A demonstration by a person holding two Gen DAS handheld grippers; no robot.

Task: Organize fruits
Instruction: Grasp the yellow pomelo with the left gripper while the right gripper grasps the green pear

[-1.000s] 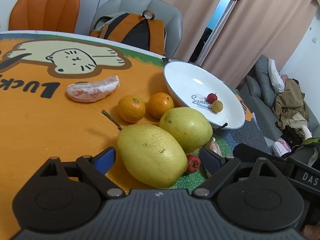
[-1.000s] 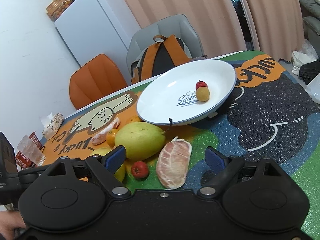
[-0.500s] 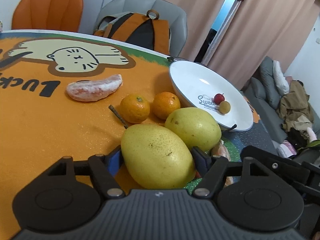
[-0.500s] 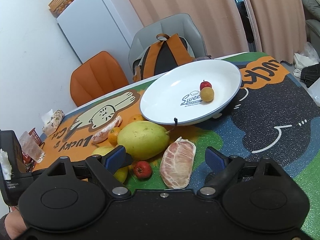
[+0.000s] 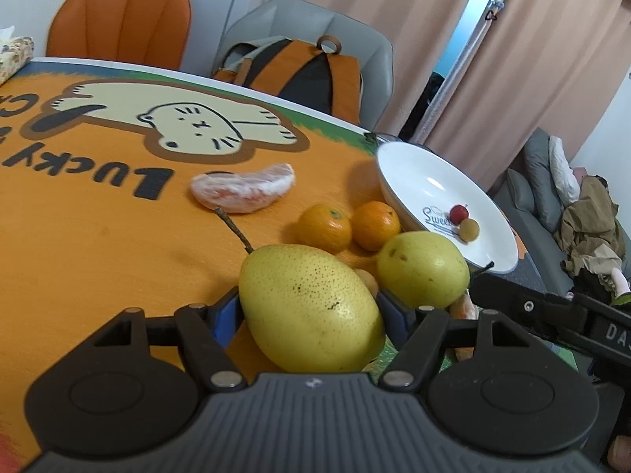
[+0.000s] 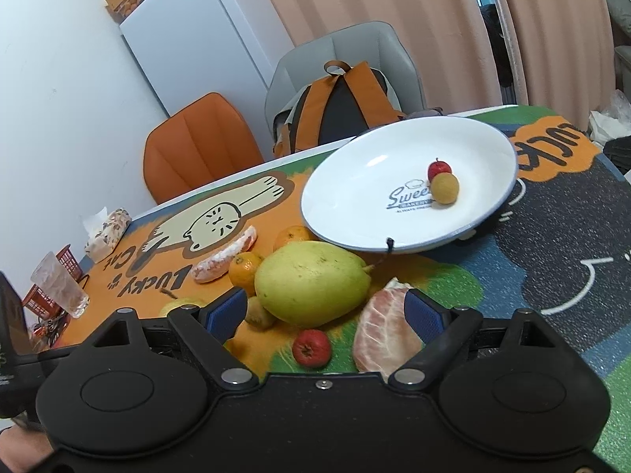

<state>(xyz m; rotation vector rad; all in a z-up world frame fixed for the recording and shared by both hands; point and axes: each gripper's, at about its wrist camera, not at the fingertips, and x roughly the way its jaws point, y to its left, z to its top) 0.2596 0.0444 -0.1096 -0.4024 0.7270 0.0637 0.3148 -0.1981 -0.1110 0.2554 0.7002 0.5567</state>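
A: Pear first, on the left wrist view: the large speckled yellow pear (image 5: 309, 307) sits between the blue pads of the left gripper (image 5: 309, 317), which pinch it on both sides. A second ago those pads stood wide of it.

B: And around it?

A: A second smooth yellow-green pear (image 5: 424, 268) lies just beside it, two small oranges (image 5: 325, 226) behind, a peeled pink pomelo segment (image 5: 242, 193) further back on the orange cat-print table mat (image 5: 98, 244). The white shallow plate (image 5: 414, 181) holds a small red berry (image 5: 458, 213) touching a small tan round fruit (image 5: 469, 229).

B: Right wrist view?

A: The right gripper (image 6: 327, 313) is spread, closer to the fruit than before. Between its pads lie the yellow-green pear (image 6: 311, 282), a small red fruit (image 6: 311, 347) and a broad peeled pomelo wedge (image 6: 384, 329); whether the right pad touches the wedge cannot be told. The plate (image 6: 355, 197) sits just behind, unmoved.
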